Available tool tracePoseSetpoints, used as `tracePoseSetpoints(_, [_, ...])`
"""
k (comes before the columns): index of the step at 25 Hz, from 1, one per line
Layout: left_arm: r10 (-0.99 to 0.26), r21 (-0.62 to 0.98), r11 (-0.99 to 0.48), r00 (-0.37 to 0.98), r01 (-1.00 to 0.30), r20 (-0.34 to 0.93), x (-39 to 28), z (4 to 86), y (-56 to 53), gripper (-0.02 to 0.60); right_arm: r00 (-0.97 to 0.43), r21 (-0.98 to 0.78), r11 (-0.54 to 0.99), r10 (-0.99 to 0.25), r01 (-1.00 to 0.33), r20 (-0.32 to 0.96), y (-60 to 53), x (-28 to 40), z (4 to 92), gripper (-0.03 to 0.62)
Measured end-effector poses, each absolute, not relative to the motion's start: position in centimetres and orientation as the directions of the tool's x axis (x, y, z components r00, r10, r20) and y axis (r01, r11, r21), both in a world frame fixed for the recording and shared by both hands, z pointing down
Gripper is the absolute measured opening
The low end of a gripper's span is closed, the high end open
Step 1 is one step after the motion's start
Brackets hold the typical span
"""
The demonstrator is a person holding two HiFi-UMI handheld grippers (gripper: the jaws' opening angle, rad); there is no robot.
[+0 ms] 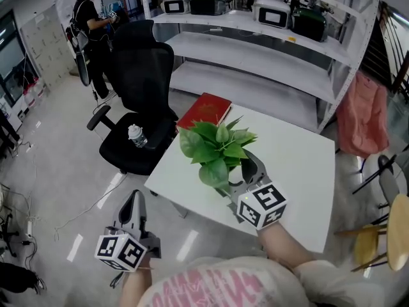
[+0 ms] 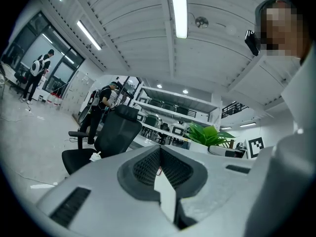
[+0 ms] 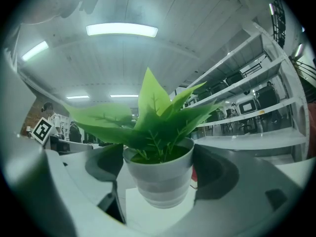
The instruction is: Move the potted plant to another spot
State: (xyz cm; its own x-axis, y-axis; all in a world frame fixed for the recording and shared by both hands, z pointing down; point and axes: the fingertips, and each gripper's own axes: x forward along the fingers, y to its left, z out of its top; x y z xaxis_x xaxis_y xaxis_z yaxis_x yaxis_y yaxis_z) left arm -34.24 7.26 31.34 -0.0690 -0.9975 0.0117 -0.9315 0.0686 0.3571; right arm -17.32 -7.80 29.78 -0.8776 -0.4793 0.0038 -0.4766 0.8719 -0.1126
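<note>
A potted plant [image 1: 217, 147] with broad green leaves in a pale grey pot [image 3: 159, 174] stands toward the near left of the white table [image 1: 300, 165]. My right gripper [image 1: 239, 171] reaches in from the near side, its jaws pressed against both sides of the pot, shut on it [image 3: 158, 157]. In the head view the leaves hide the pot. My left gripper [image 1: 134, 200] hangs low beside the table's near left corner, off the table, shut with nothing in it [image 2: 159, 149]. The left gripper view shows the plant [image 2: 210, 135] off to the right.
A red book [image 1: 206, 110] lies at the table's far left corner. A black office chair [image 1: 144, 88] with a bottle [image 1: 136, 136] on its seat stands left of the table. White shelving [image 1: 255, 50] runs behind. A person [image 1: 89, 24] stands far left; a wooden chair [image 1: 383, 235] sits right.
</note>
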Motion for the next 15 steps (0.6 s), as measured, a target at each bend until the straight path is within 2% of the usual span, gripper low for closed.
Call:
tracePoseSetpoints(6, [-0.997,0.358,0.07,-0.073,-0.931,0.005,-38.7,31.0,8.7,-0.009,-0.885,-0.11,0.88,-0.465,-0.463,0.013,-6.7,-22.2,29.6,0.46])
tracePoseSetpoints(15, [-0.993,0.382,0.111,-0.115,-0.917,0.013,-41.5,31.6,10.0,-0.009,-0.907,-0.103,0.902,-0.417,-0.42,0.05,-5.9,-26.5,30.5,0.46])
